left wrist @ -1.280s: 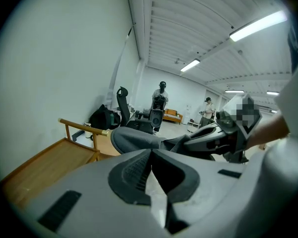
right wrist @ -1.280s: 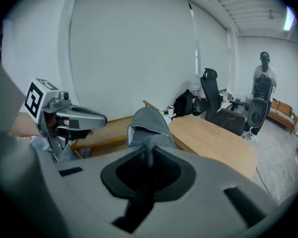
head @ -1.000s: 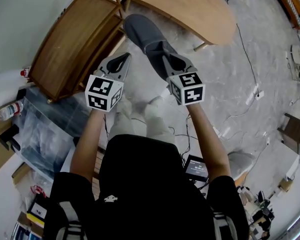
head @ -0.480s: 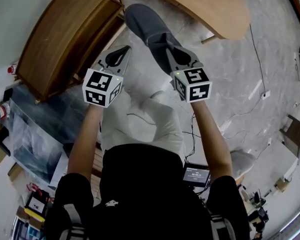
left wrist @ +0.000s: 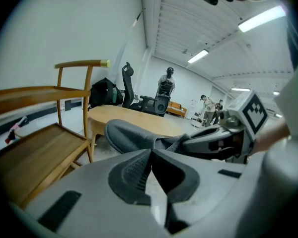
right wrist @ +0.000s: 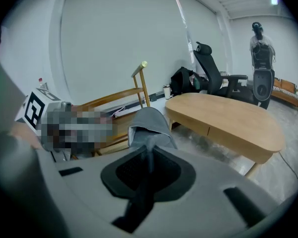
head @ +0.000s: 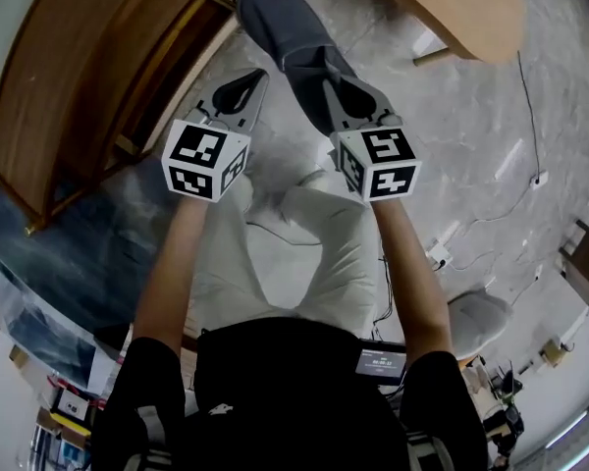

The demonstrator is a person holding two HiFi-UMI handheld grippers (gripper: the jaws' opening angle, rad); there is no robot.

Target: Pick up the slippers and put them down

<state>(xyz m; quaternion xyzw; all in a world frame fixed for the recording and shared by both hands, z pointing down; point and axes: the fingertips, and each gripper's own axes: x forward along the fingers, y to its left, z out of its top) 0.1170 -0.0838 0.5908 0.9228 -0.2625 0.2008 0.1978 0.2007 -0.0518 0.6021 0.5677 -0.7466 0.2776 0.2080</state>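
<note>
Slipper (head: 285, 39), grey, held clear of the floor (head: 471, 126) between a wooden chair (head: 88, 77) and a table (head: 461, 3), toe pointing away from the person. The right gripper (head: 336, 101) is clamped on a thin fold of the slipper's rear rim. The left gripper (head: 251, 78) has its jaws pressed together with nothing between them, just beside the slipper but not touching it.

Likely hazards: the grip takes only a narrow strip of soft fabric while the whole body of the slipper hangs beyond it, so the fold could slide out and drop the slipper early. The slipper could also swing on that single pinch and land on its side, or its toe could catch the chair frame close by.
</note>
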